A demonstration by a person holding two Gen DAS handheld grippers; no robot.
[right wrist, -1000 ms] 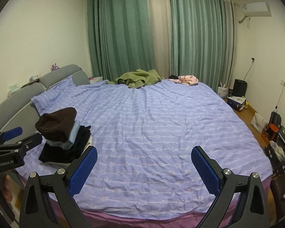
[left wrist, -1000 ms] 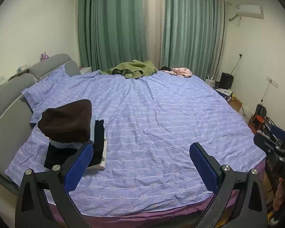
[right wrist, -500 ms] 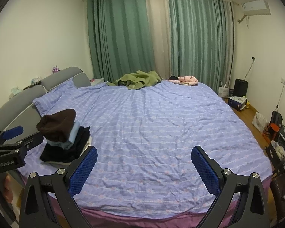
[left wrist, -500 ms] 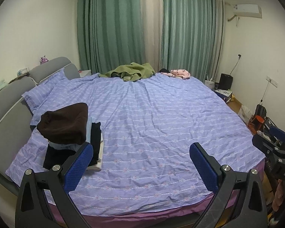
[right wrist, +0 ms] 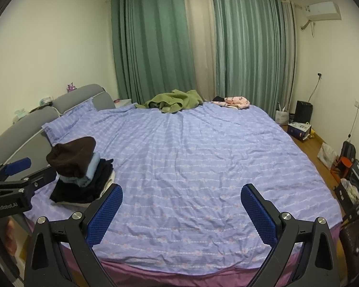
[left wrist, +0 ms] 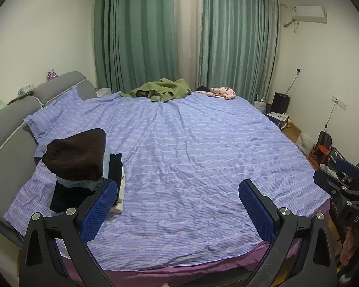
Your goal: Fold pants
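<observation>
- Looking along the left tongs [left wrist: 177, 198] in the left wrist view: the two blue-padded fingers [left wrist: 100, 205] stand wide apart with nothing between them, held above the near edge of the bed with the lilac striped cover [left wrist: 203, 155], well back from any garment. I judge this is a resting, stand-off pose that suits either reaching for a fresh garment or drawing away from one just stacked.
- Sitting at the bed's left, near the grey padded headboard [left wrist: 9, 124], is a stack of folded clothes [left wrist: 83, 174]: a dark brown folded garment on top, a pale blue one beneath, black ones under that, a white one lowest. I cannot tell which are pants. The stack's long axis seems to run from the near edge toward the far side of the bed.
- Lying loose and crumpled at the far side are an olive-green garment [left wrist: 162, 91] and a pink patterned garment [left wrist: 222, 92]; neither shows a clear long axis.
- Turning to the right wrist view: the right tongs [right wrist: 182, 205] likewise gape wide and hold nothing, above the near bed edge.
- The same stack [right wrist: 81, 172] lies left of them, with the left tongs just beside it at the frame's edge; the olive heap [right wrist: 174, 101] rests before the green curtains [right wrist: 150, 43].
</observation>
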